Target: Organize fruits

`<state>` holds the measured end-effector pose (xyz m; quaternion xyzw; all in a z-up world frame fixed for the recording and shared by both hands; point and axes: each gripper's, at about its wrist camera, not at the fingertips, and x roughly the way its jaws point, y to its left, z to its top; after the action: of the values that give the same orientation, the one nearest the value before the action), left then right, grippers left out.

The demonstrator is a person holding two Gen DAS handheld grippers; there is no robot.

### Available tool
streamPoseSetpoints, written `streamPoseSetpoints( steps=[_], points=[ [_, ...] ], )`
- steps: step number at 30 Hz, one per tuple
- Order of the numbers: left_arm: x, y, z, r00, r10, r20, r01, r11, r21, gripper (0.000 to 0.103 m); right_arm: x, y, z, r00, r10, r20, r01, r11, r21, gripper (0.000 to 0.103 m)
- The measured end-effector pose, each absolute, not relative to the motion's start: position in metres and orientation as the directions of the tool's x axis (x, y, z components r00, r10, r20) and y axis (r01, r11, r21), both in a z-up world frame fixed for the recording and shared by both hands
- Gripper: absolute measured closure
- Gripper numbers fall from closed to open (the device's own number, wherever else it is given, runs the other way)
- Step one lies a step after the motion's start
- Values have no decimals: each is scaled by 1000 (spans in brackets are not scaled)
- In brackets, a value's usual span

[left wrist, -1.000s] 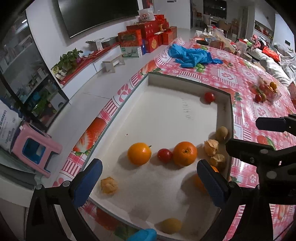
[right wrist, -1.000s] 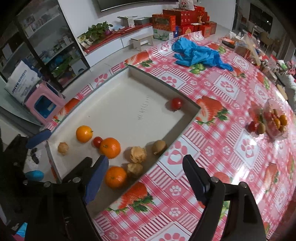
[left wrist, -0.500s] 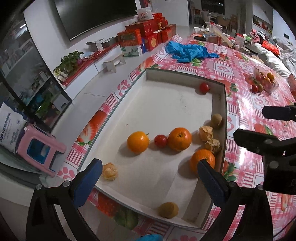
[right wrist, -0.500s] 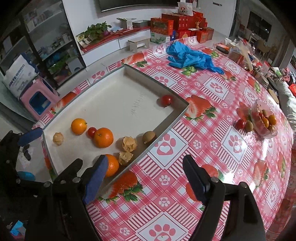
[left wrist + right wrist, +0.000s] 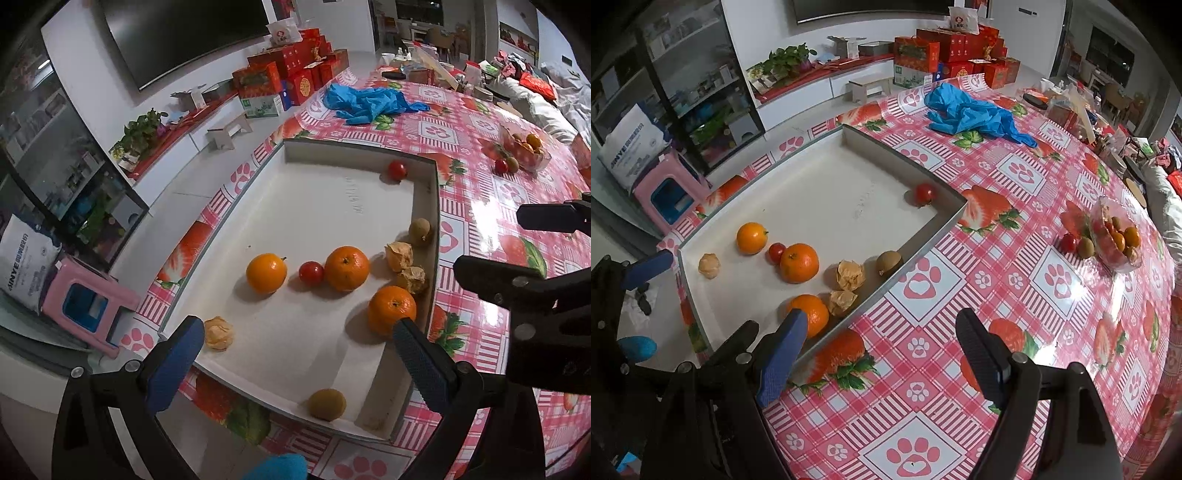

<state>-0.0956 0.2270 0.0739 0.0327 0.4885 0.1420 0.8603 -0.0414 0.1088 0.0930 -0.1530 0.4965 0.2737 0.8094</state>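
A shallow white tray (image 5: 428, 206) (image 5: 923, 243) lies on the table and holds loose fruit: three oranges (image 5: 346, 267) (image 5: 799, 262), small red tomatoes (image 5: 311, 273) (image 5: 924, 192), kiwis (image 5: 327, 404) (image 5: 888, 261), and papery husk fruits (image 5: 399, 255) (image 5: 851, 275). My left gripper (image 5: 295, 365) is open and empty, held above the tray's near end. My right gripper (image 5: 882, 354) is open and empty above the tablecloth right of the tray. A clear bowl of mixed fruit (image 5: 1115, 236) (image 5: 524, 147) stands far right, with a tomato and kiwi (image 5: 1085, 246) beside it.
The table has a red and white strawberry and paw-print cloth (image 5: 1015, 295). Blue gloves (image 5: 971, 114) (image 5: 369, 101) lie at its far end. Clutter sits at the far right edge. A pink stool (image 5: 81, 299) and red gift boxes (image 5: 953, 55) stand off the table.
Both grippers have pulled back and up from the tray, so more of the tray and table shows. Both stay open. The fruit has not moved.
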Motion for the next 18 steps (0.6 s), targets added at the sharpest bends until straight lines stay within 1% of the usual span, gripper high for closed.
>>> streamPoseSetpoints(
  steps=[18],
  points=[
    [-100, 219, 74, 490, 282, -825, -198, 957, 210, 0, -48, 107, 86, 335, 293, -895, -601, 799, 37, 18]
  ],
)
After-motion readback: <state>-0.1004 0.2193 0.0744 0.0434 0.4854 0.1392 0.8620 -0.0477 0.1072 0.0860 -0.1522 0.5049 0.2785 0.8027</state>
